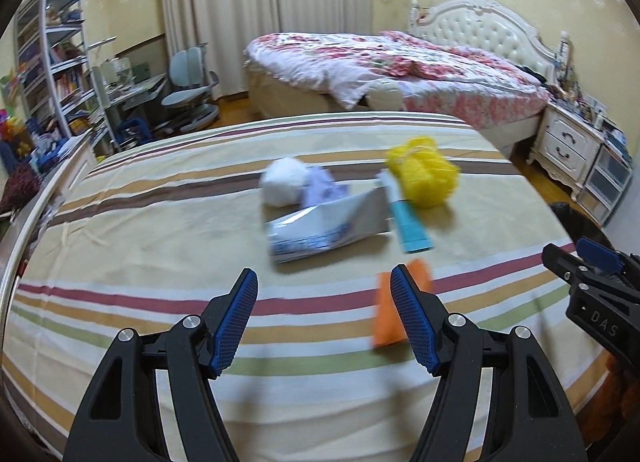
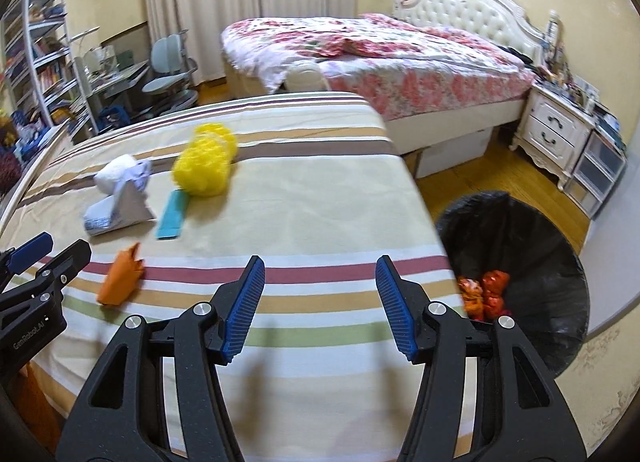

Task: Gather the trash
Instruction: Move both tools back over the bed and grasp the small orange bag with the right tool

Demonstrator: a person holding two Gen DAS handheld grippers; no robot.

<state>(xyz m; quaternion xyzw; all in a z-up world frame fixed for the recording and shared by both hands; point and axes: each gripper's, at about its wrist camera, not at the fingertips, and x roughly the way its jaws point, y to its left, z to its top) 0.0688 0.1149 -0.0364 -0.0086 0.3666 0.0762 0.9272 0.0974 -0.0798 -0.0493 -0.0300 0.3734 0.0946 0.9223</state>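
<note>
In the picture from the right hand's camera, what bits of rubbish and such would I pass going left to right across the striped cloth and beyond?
Orange scrap → teal tube → yellow mesh ball → right gripper → black-lined bin with red wrappers inside.

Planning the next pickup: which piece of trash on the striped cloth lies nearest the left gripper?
The orange wrapper, right beside the left gripper; the white wad, silver packet, teal tube and yellow mesh lie farther off.
</note>
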